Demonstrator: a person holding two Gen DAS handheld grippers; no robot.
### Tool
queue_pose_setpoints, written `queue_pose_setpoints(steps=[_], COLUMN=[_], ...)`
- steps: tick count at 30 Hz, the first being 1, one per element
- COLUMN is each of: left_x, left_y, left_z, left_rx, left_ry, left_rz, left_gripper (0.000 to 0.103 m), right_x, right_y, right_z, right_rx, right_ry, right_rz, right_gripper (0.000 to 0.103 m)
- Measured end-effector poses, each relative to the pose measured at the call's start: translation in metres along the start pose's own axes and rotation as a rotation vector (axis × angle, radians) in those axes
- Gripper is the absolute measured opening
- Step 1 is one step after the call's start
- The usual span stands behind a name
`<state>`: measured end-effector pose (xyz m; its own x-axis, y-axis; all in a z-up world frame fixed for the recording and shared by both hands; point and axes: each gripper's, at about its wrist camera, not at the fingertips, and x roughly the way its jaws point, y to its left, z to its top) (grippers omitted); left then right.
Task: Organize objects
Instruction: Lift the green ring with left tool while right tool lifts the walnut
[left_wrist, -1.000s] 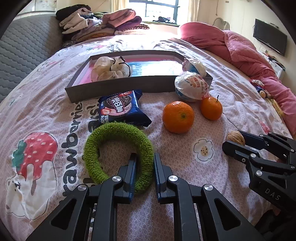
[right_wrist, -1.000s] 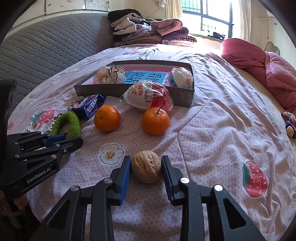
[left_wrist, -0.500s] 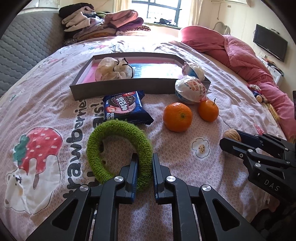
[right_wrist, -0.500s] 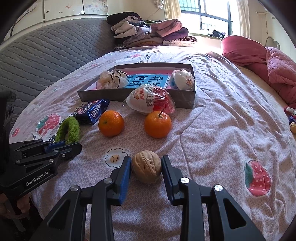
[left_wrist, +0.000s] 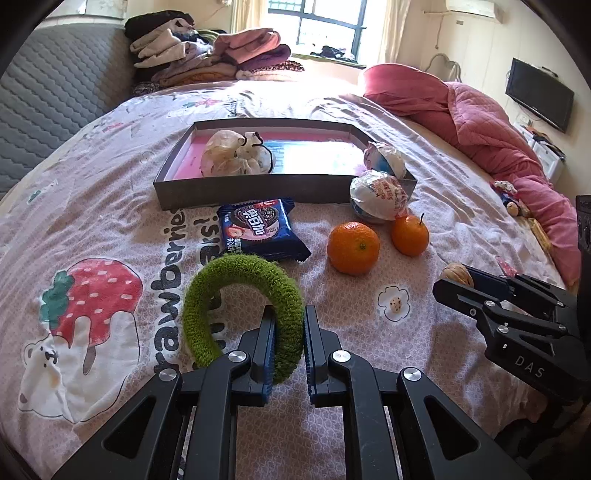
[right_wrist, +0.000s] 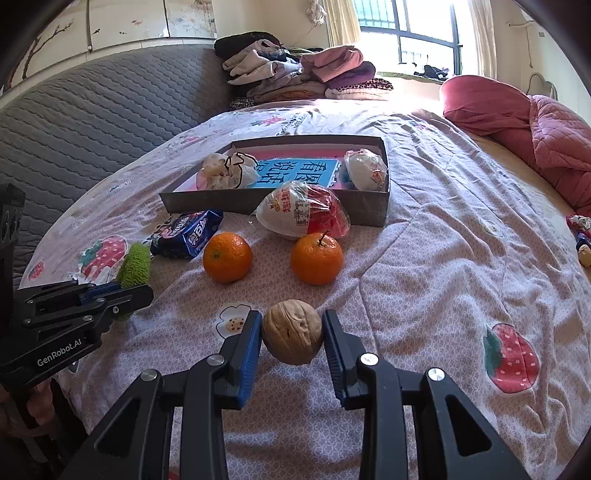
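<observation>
Nearest us, our left gripper (left_wrist: 289, 345) is closed on one arm of the fuzzy green horseshoe-shaped headband (left_wrist: 236, 299), whose free end hangs out to the left over the strawberry-print bedsheet (left_wrist: 92, 206); because we hold it off-centre and the plush gives under the pads, we judge it could pivot or slide out on a quick swing, and its loose end could drag across the blue foil cookie packet (left_wrist: 260, 229) lying just beyond it. Our right gripper (right_wrist: 291, 330) is clamped on the round tan walnut (right_wrist: 291, 332), with the blue pads meeting it only at its two sides; a hard, rounded shell like that could squirt free if we tilt or jolt the hand, and on this soft, sloping bedding it would likely roll away. Farther on sit two orange mandarins (right_wrist: 227, 256), and behind them a plastic-wrapped egg-shaped toy (right_wrist: 304, 216) touching the front wall of the shallow grey cardboard tray (right_wrist: 365, 214), which we take to be the destination. A low carry toward the tray risks nudging the fruit or catching that wall. Inside, a crumpled pale cloth pouch (right_wrist: 227, 173) and a second wrapped egg (right_wrist: 365, 170) already occupy the two ends, so a careless drop could land on them.
</observation>
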<state>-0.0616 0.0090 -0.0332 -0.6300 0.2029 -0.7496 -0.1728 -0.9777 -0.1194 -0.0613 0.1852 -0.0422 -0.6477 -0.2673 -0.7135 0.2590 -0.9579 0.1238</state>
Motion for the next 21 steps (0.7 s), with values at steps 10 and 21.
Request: queue_pose_setpoints(steps=[10,21], left_x=[-0.012,-0.022], left_y=[0.002,0.001], left_z=[0.004,0.008], left_rx=[0.005,0.017], left_ry=[-0.041,-0.08], left_rz=[0.015,0.047], left_gripper=[0.013,0.013], right_x=[-0.007,-0.012], right_y=[0.003,0.009], right_z=[0.003,0.007], right_rx=[0.007,0.004], right_ry=[-0.039,-0.065], right_rz=[0.006,0.012], right_gripper=[0.034,0.034])
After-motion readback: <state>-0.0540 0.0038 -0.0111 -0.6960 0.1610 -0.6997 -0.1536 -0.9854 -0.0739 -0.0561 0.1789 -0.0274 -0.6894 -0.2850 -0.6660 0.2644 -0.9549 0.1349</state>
